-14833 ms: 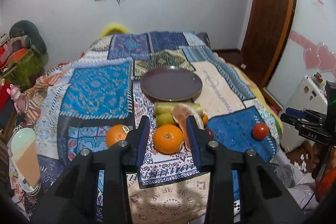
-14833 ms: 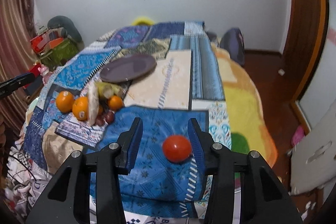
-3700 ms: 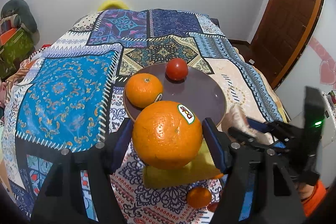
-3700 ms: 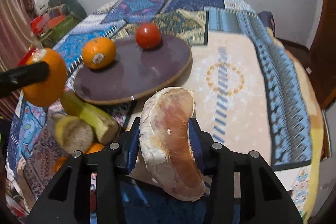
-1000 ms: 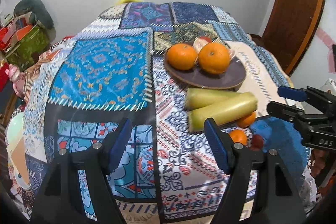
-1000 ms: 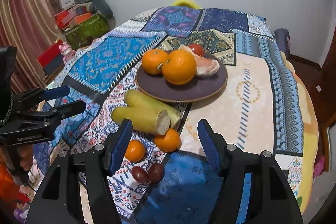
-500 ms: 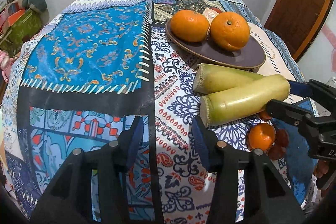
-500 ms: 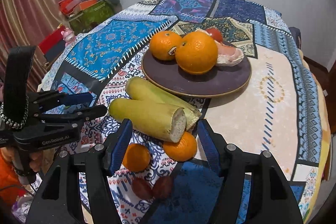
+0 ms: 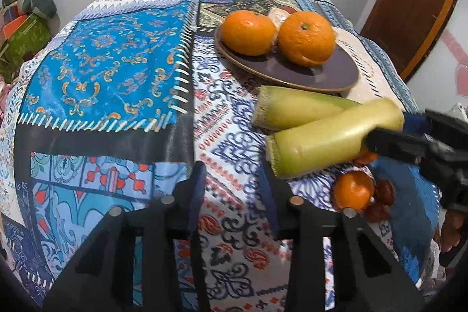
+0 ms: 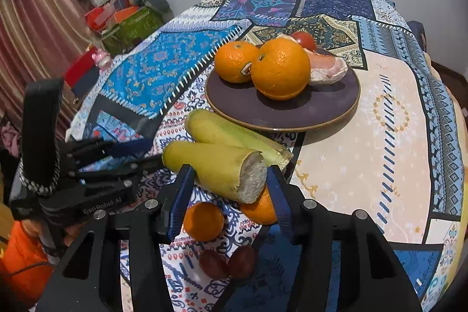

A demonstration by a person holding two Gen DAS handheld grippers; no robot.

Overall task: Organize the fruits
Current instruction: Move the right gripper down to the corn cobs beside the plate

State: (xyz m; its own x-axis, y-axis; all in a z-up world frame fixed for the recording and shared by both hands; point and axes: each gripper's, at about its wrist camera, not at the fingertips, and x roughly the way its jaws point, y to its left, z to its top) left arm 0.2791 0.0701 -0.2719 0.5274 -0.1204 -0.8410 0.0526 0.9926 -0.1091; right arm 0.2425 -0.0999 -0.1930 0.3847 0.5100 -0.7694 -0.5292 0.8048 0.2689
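Observation:
A dark purple plate [image 10: 330,104] [image 9: 336,72] holds two oranges [image 10: 279,67] [image 9: 305,38], a tomato [image 10: 304,40] and a peeled pomelo piece [image 10: 327,67]. Two yellow-green cut stalks [image 10: 216,163] [image 9: 330,142] lie in front of it, with two small tangerines [image 10: 203,221] [image 9: 352,190] and dark red fruits [image 10: 226,262] beside them. My right gripper [image 10: 228,201] is open around the near stalk's cut end. My left gripper [image 9: 231,195] is open and empty, left of the same stalk's other end; it also shows in the right wrist view [image 10: 131,154].
The patchwork cloth [image 9: 102,72] covers the whole round table. Green and red boxes and a grey cushion [image 10: 131,10] stand by the far left wall. A brown door [image 9: 415,5] is at the right.
Both grippers have moved closer to the near stalk from opposite ends. The right jaws now straddle its cut end. The left jaws have narrowed since a second ago.

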